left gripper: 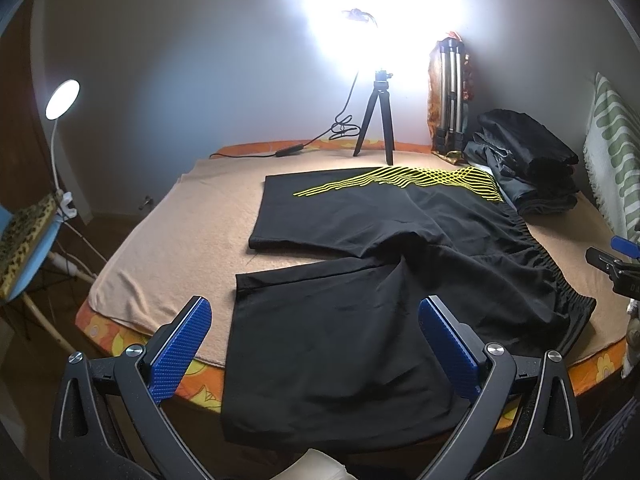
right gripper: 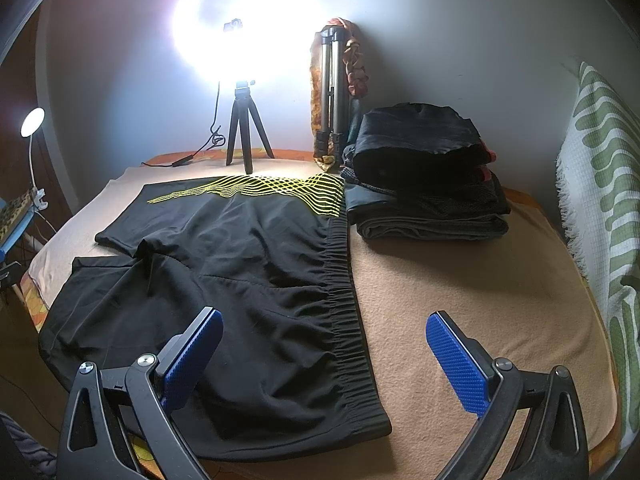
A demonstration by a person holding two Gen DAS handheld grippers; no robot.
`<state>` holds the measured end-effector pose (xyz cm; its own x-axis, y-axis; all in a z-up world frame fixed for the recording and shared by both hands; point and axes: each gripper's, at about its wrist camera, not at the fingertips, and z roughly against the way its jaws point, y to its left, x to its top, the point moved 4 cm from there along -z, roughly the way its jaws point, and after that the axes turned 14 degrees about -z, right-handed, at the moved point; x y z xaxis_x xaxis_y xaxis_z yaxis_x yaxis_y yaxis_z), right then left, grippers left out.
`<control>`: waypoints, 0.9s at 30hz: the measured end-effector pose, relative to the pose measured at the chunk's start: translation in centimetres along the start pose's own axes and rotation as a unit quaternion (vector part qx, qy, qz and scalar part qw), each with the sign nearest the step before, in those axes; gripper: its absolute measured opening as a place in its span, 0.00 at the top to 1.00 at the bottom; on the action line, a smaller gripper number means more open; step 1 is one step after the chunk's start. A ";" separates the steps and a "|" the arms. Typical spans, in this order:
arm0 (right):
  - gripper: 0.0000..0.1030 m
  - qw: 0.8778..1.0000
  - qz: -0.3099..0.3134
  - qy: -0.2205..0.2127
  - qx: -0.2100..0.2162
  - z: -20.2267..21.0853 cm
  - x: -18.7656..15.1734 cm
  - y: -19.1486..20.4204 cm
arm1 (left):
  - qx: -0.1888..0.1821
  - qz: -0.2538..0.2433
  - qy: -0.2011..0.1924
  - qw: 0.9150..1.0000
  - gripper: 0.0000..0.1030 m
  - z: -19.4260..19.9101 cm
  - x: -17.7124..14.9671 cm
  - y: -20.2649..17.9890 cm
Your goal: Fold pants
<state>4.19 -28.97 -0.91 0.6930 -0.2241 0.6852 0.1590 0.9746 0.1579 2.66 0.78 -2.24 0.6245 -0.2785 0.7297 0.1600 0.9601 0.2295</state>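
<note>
- Your left tongs [left gripper: 316, 344] stand spread apart and empty, just above the near leg of the black pants [left gripper: 360, 320]; pinch its hem corner.
- Your right tongs [right gripper: 324, 350] also gape, empty, over the waistband [right gripper: 344, 300]; grip its near corner.
- Lift both together and lay that half squarely over the far leg on the bed [right gripper: 480, 320].

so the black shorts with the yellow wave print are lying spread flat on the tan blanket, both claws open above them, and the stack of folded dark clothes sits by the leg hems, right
Not quite: the stack of folded dark clothes sits by the elasticated waistband, not the leg hems, as the right wrist view shows. The rest holds: the black shorts with the yellow wave print lie spread on the tan blanket, with the left claw and right claw both open.
</note>
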 end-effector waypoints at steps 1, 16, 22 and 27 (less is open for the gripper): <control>0.00 1.000 0.000 0.000 0.000 0.0 0.0 0.0 | 0.000 0.000 0.000 1.000 0.00 0.0 0.0 -0.1; 0.00 1.000 0.001 0.001 0.000 0.0 0.0 0.0 | 0.002 -0.002 0.000 1.000 0.00 0.0 -0.1 -0.1; 0.01 1.000 0.008 0.001 0.004 0.1 -0.2 0.1 | 0.006 -0.011 0.003 1.000 0.00 -0.4 -0.6 0.1; 0.02 1.000 0.021 0.004 0.016 0.3 -0.5 0.1 | -0.007 -0.030 0.007 1.000 0.00 -0.9 -1.5 -0.1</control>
<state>3.61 -28.81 -1.03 0.7047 -0.1821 0.6857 0.1068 0.9827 0.1512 2.43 1.10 -3.97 0.6242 -0.3349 0.7059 0.2072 0.9421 0.2638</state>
